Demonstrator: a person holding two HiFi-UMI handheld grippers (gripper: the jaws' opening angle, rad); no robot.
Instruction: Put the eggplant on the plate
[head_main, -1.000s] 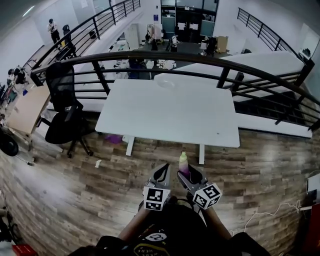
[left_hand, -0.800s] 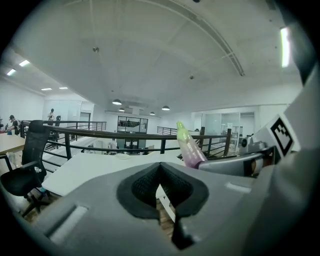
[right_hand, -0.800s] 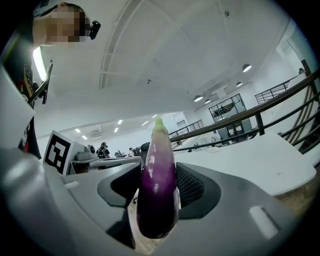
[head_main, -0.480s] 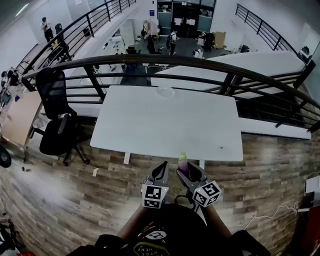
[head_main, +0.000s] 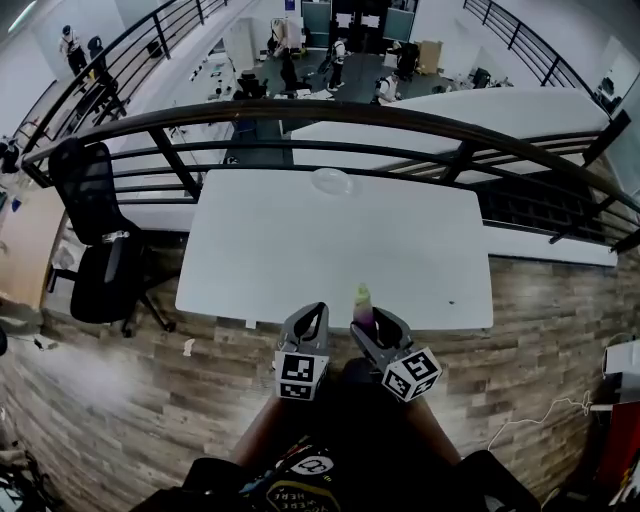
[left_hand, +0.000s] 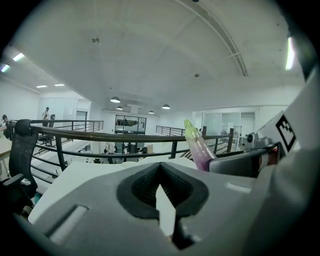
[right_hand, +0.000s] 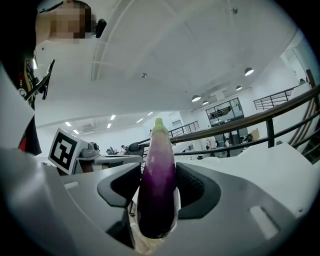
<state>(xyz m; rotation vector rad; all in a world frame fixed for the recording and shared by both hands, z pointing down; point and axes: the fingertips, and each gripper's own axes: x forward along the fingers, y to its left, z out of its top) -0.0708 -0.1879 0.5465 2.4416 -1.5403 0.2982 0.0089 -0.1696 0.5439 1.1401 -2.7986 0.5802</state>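
My right gripper (head_main: 372, 318) is shut on a purple eggplant (head_main: 363, 305) with a pale green tip, which stands upright between the pads (right_hand: 159, 185). The eggplant hangs just over the near edge of the white table (head_main: 330, 240). A clear round plate (head_main: 331, 181) lies at the table's far edge, well ahead of both grippers. My left gripper (head_main: 313, 312) is beside the right one, shut with nothing in it (left_hand: 160, 165). The left gripper view shows the eggplant (left_hand: 197, 147) off to the right.
A black office chair (head_main: 95, 240) stands left of the table. A dark curved railing (head_main: 400, 120) runs behind the table, with a drop beyond it. A thin white cable (head_main: 540, 415) lies on the wooden floor at the right. A small dark speck (head_main: 451, 302) marks the table's near right.
Both grippers have come forward to the table together, the eggplant still held. The table's near edge, earlier well ahead, now lies under the gripper tips.
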